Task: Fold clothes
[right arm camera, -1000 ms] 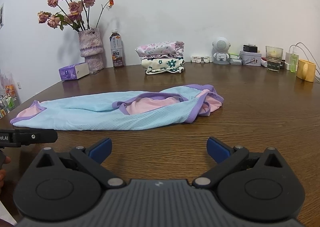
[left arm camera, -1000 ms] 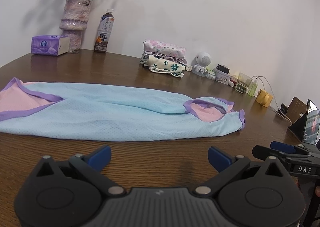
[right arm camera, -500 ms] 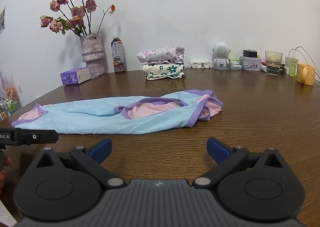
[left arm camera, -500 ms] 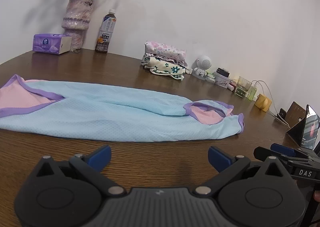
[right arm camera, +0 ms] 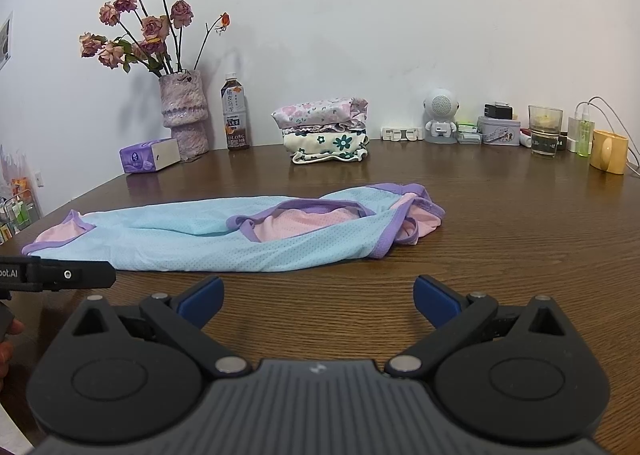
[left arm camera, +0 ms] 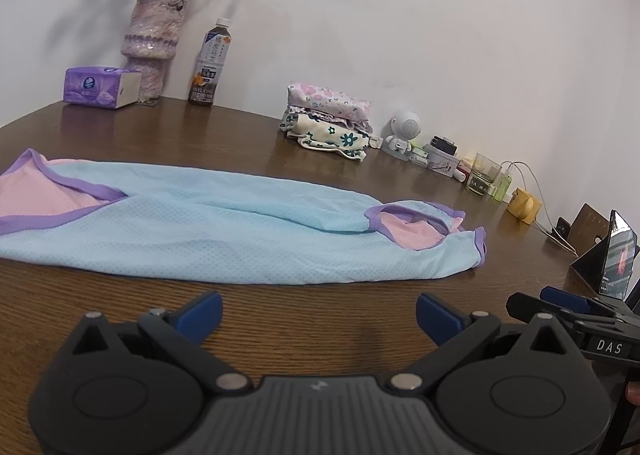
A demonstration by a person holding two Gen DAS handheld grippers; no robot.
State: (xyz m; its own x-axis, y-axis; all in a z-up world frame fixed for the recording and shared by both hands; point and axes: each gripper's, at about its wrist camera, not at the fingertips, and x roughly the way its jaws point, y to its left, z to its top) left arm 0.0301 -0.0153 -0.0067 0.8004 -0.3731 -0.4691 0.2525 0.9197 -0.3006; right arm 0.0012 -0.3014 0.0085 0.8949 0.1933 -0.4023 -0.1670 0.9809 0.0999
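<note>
Behind everything stands a plain white wall (right arm camera: 400, 15), and below it a dark wood-grain worktop (right arm camera: 520, 239). Along the worktop's middle lies a light blue garment (right arm camera: 192, 239) with purple trim and pink lining, stretched out flat. Near the wall sit 1 stack of folded clothes (right arm camera: 324, 131), a vase (right arm camera: 184, 115), and a bottle (right arm camera: 236, 115). Left hand-held gripper (left arm camera: 319, 313) and right hand-held gripper (right arm camera: 319, 297) hover short of the garment, both spread wide and empty.

Both wrist views look low across the wooden table (left arm camera: 320, 335) toward the wall. We see the left view angled rightward, the right view squarer. Both share the blue garment (left arm camera: 224, 223) and folded stack (right arm camera: 324, 131), each catching the other gripper at its edge.
</note>
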